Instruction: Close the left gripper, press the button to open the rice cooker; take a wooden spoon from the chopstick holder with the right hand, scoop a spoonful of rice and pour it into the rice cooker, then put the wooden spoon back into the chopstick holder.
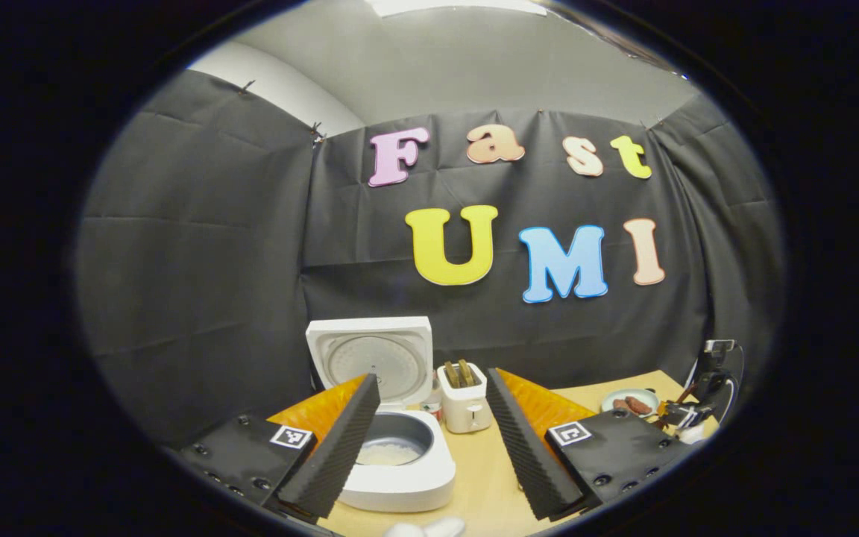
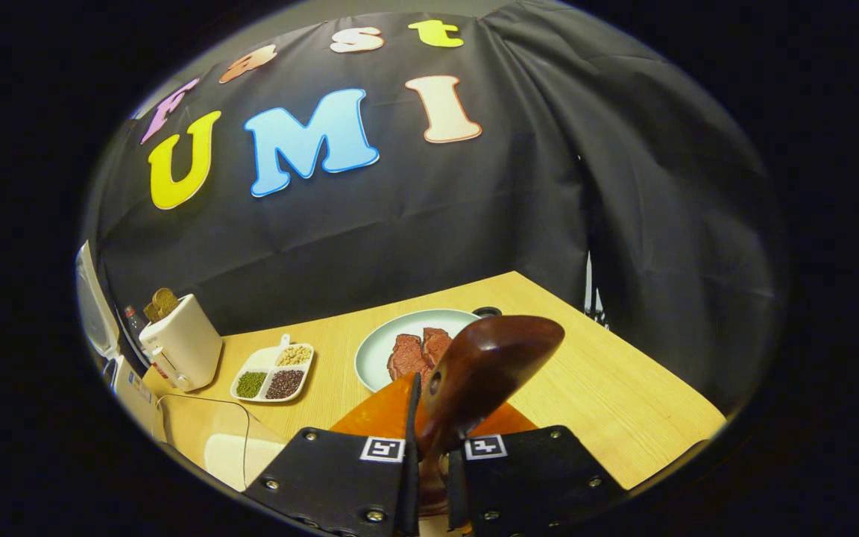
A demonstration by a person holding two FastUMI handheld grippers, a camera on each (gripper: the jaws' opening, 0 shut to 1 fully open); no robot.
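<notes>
Wooden spoon (image 2: pixel 474 373) — seemingly pinched between jaws.

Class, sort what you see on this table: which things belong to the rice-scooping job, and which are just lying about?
Job: rice cooker, lid up, rice inside; wooden spoon, clamped in the right hand-held gripper; left hand-held gripper, open.

Lying about: toaster with toast; plate of meat; divided dish of beans.

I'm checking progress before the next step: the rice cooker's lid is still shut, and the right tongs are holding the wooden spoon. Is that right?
Not quite. The left gripper view shows the rice cooker with its lid standing open and rice in the pot. The rest holds: in the right gripper view the right tongs are shut on the wooden spoon.
</notes>
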